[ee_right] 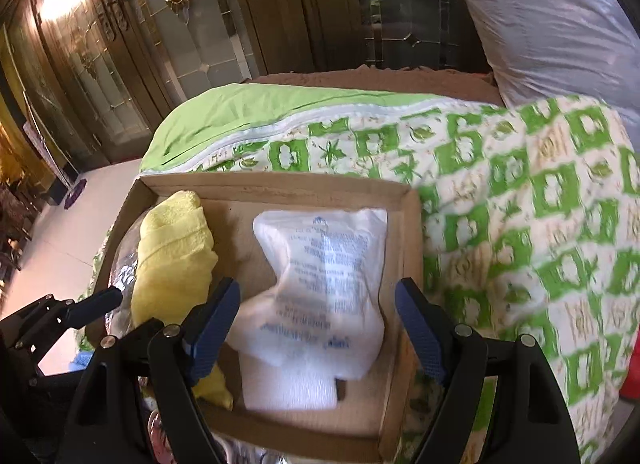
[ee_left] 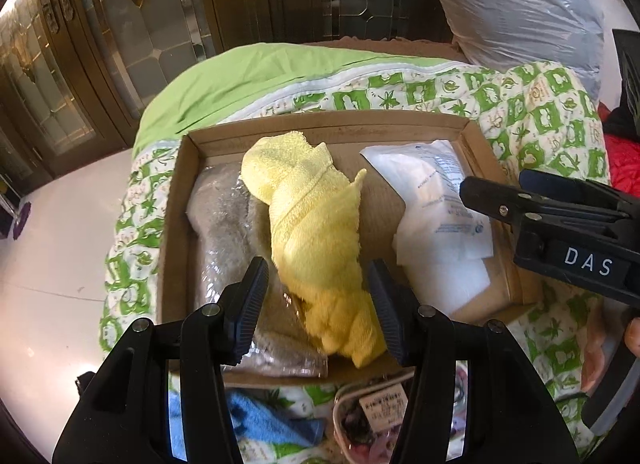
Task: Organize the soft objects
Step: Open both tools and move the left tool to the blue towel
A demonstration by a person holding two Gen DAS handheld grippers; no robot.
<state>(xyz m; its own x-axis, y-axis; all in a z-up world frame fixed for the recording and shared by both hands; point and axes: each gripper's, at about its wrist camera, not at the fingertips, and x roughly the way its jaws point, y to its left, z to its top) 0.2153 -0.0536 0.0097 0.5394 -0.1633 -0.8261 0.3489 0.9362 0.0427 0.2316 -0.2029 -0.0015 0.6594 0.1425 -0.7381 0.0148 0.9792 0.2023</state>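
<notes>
The yellow towel [ee_left: 316, 232] lies rolled and twisted in the shallow cardboard box [ee_left: 332, 124], its near end between the spread fingers of the left gripper [ee_left: 318, 306], which reaches in low over the box's near edge; whether the pads [ee_left: 250, 304] touch the cloth is not clear. Under and left of the towel sits a grey fleecy item in clear plastic [ee_left: 224, 224]. The right gripper [ee_right: 318, 328] hovers over the box's right half, tilted downward, jaws wide apart either side of a white printed packet [ee_right: 324, 284] that rests on a folded white cloth [ee_right: 288, 386]. Nearer the left camera, a blue cloth [ee_left: 260, 420] lies outside the box. Everything rests on a green-patterned quilt [ee_right: 520, 204], with a plastic-wrapped pillow [ee_right: 540, 16] beyond.
</notes>
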